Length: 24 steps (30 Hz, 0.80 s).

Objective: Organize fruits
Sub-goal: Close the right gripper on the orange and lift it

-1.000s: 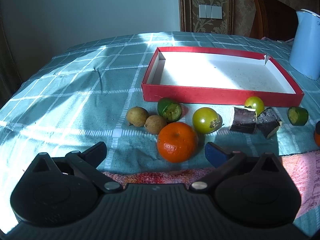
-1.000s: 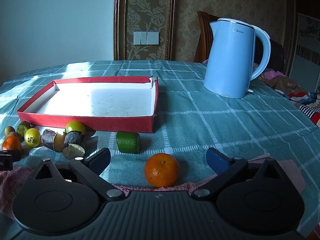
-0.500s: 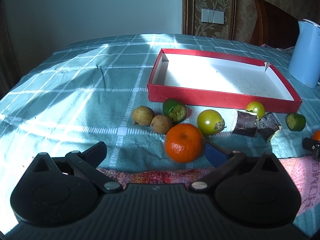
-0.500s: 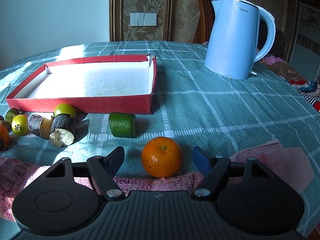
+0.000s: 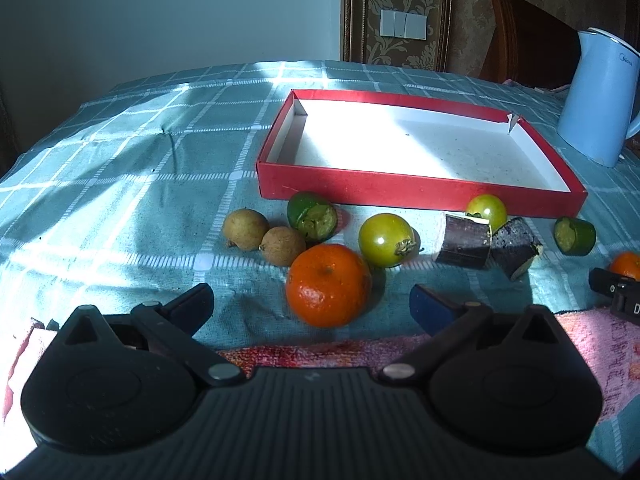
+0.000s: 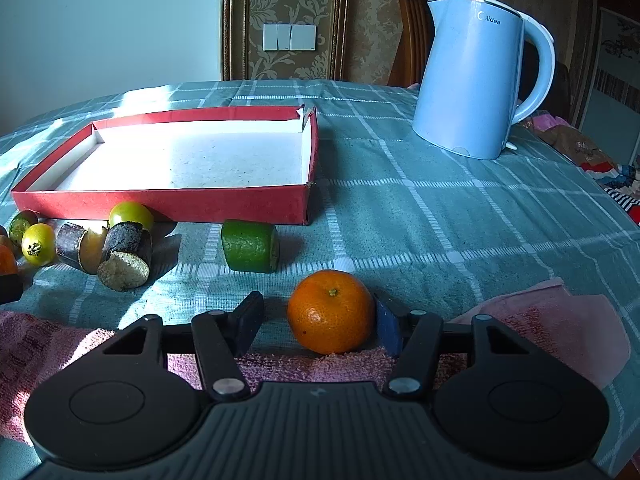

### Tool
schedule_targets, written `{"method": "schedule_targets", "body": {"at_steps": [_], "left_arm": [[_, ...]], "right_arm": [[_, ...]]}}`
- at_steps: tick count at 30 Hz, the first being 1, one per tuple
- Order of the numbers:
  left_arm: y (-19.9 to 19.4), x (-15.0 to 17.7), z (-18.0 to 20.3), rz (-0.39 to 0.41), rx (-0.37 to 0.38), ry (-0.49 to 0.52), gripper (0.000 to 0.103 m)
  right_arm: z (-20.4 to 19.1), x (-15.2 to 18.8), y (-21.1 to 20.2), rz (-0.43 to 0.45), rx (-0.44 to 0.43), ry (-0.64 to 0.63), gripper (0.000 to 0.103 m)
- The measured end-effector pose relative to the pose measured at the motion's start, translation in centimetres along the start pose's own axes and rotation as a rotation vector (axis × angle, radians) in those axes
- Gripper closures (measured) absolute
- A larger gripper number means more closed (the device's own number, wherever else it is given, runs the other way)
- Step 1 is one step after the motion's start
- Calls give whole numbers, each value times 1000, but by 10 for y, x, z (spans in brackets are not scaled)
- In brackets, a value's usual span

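An orange (image 6: 330,312) lies on the checked cloth between the fingers of my right gripper (image 6: 318,320). Its jaws are closing: the blue right pad (image 6: 386,328) touches the orange and the left finger (image 6: 248,318) stands a little apart. My left gripper (image 5: 310,302) is open, with another orange (image 5: 328,285) just ahead between its fingertips. The empty red tray (image 5: 420,188) sits behind a row of fruit: two brown longans (image 5: 246,229), cut green pieces (image 5: 312,216), green tomatoes (image 5: 386,240) and dark eggplant chunks (image 5: 462,240).
A light blue kettle (image 6: 476,80) stands at the back right of the table. A pink towel (image 6: 560,320) lies along the near edge under both grippers. A cut green piece (image 6: 250,246) sits just ahead of the right gripper. A wooden chair (image 5: 528,36) stands behind the table.
The right gripper's jaws have narrowed from wide open to close around the orange. The left gripper stays open and has hardly moved.
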<state>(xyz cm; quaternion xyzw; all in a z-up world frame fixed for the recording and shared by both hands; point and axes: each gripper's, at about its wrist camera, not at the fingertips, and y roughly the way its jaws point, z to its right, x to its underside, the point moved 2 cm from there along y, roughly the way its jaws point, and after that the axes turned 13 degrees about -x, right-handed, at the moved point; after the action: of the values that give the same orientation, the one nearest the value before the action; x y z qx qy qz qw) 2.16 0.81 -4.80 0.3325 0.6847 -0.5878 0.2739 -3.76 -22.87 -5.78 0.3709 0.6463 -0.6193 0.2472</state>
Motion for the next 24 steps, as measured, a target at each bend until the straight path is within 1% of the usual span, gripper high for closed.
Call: {"method": "schedule_targets", "body": {"at_steps": [1,2,3,4,5,8,10,11,13,14,15,16,20,21,24], "left_arm": [[1,0,0,1,2,-2,1],[1,1,0,1,12,-6,7],[1,2,-1,1,34,-6,15],[2,2,0,-4,55,-4,18],[2,4,0,-11,58,-7,19],[1,6,1,8,55,2,22],[-1,6,2,19,67,3,30],[-2,6,3,25,76,4,37],[-1,6,5,29,75,11,39],[-1,6,5,32,71,11,42],[-2,6,5,36,71,10,50],[-2,6,5,35,77,11,53],[-2,6,5,38,72,13,57],[-2,6,4,38,66,11,59],[-1,4,3,34,65,2,60]], "right_arm": [[1,0,0,1,1,2,46],[1,0,0,2,4,0,47],[1,0,0,3,5,0,48],[1,0,0,3,4,2,48],[1,0,0,3,5,0,48],[1,0,0,4,8,-3,48],[1,0,-1,6,10,-6,48],[1,0,-1,6,10,-5,48],[1,0,-1,5,12,-5,48],[0,0,-1,5,12,-6,48],[0,0,-1,5,11,-5,48],[0,0,-1,6,11,-5,48],[0,0,-1,7,12,-3,48],[0,0,-1,7,12,-3,48],[0,0,-1,9,13,-3,48]]}}
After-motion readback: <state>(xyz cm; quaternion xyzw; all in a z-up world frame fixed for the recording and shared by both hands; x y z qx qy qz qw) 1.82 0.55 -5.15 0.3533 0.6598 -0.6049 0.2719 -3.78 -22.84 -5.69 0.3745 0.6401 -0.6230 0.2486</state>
